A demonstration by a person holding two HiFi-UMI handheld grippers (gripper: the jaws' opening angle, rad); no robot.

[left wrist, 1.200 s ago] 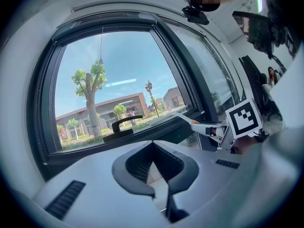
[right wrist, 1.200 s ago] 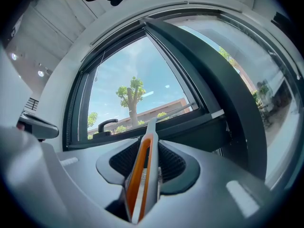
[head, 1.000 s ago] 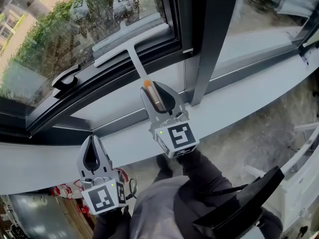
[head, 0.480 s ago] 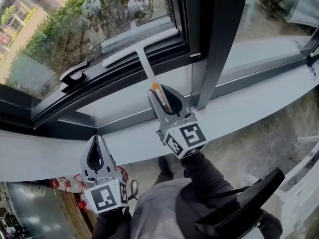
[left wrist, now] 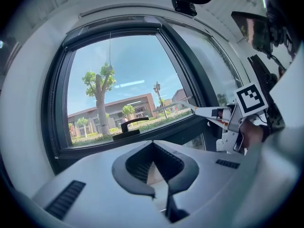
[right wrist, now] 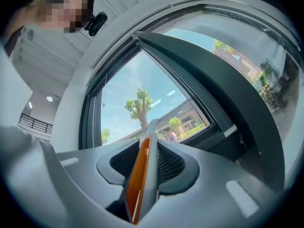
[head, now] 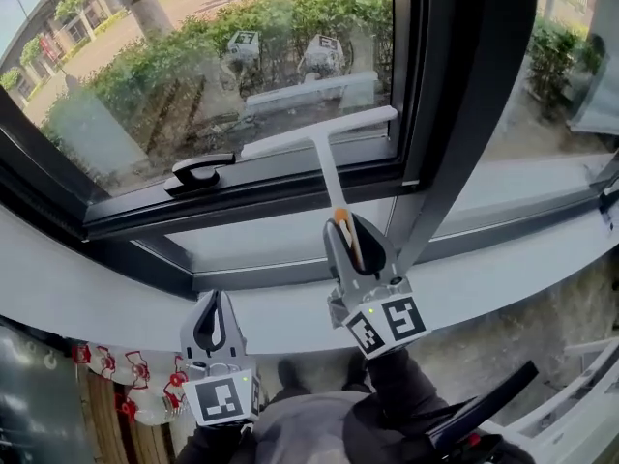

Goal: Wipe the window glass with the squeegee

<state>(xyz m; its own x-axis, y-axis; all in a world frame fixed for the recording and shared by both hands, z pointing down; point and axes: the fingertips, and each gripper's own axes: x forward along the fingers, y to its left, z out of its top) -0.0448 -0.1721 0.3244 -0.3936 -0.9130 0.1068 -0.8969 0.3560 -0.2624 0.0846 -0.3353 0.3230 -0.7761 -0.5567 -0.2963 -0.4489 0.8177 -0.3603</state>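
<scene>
A white T-shaped squeegee (head: 320, 131) lies with its blade across the bottom of the window glass (head: 193, 75), just above the dark lower frame. Its grey and orange handle runs down into my right gripper (head: 348, 232), which is shut on it. In the right gripper view the handle (right wrist: 142, 170) sits clamped between the jaws. My left gripper (head: 211, 319) hangs lower left by the sill, shut and empty. From the left gripper view (left wrist: 153, 145) the squeegee (left wrist: 202, 110) shows at right.
A black window handle (head: 198, 172) sticks out from the lower frame, left of the blade. A thick dark mullion (head: 464, 114) stands right of the pane, close to the blade's right end. The pale sill (head: 87, 298) runs below.
The head view has tilted up, showing more glass. My right gripper still holds the squeegee, blade at the pane's bottom edge. The left gripper stays low and shut.
</scene>
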